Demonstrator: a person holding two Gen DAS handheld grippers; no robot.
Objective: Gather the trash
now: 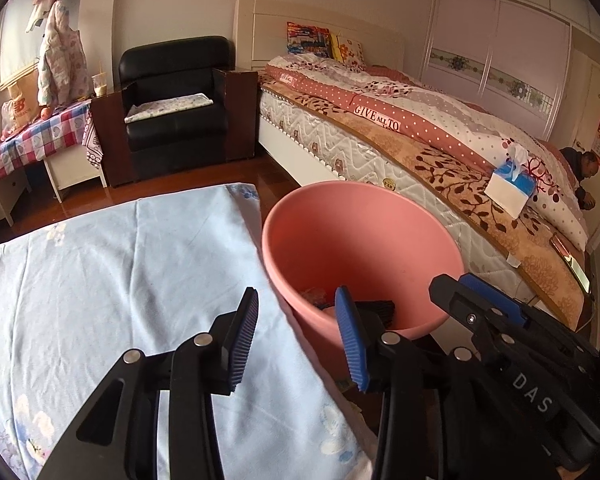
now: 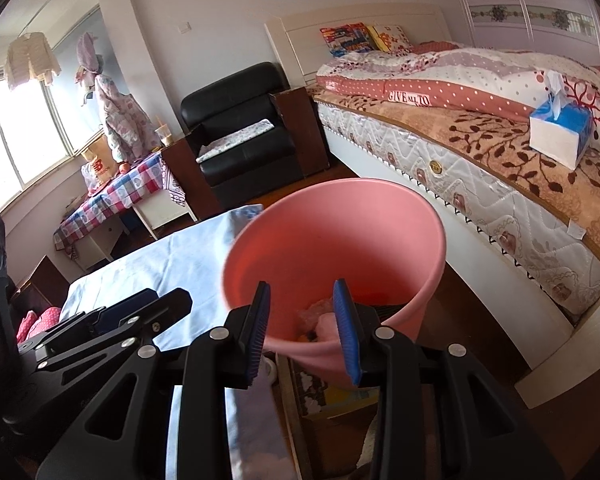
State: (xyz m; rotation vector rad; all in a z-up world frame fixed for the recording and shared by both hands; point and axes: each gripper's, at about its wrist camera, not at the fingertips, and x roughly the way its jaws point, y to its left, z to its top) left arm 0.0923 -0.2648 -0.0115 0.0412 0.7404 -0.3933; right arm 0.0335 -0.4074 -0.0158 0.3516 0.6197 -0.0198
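**Inspector:** Trash is lying at the bottom of the pink bin (image 2: 332, 240): pinkish crumpled scraps (image 2: 320, 318) and something dark that is too small to identify. The bin is standing between the worktop (image 1: 100, 280), which is wearing a pale blue floral cloth, and the bed (image 1: 440, 152).

**Clerk:** And the hand-held grippers?

**Inspector:** The left hand-held gripper (image 1: 296, 340) is hovering over the worktop's edge beside the bin, its blue-padded jaws standing apart with nothing between them. One fingertip (image 1: 350, 336) is overlapping the bin's rim in the left wrist view; whether it is touching, I cannot tell. The right hand-held gripper (image 2: 306, 332) is pointing into the bin's mouth, jaws likewise parted and holding nothing.

**Clerk:** Are the two close together?

**Inspector:** They are sitting side by side. Each is showing at the edge of the other's camera: the right one (image 1: 500, 320) at lower right of the left wrist view, the left one (image 2: 112, 320) at lower left of the right wrist view.

**Clerk:** Surroundings?

**Inspector:** A tissue box (image 1: 510, 190) is resting on the bed. A black armchair (image 1: 176, 100) is standing against the far wall, beside a small table with a checked cloth (image 1: 32, 140). A person (image 1: 584, 168) is crouching past the foot of the bed.
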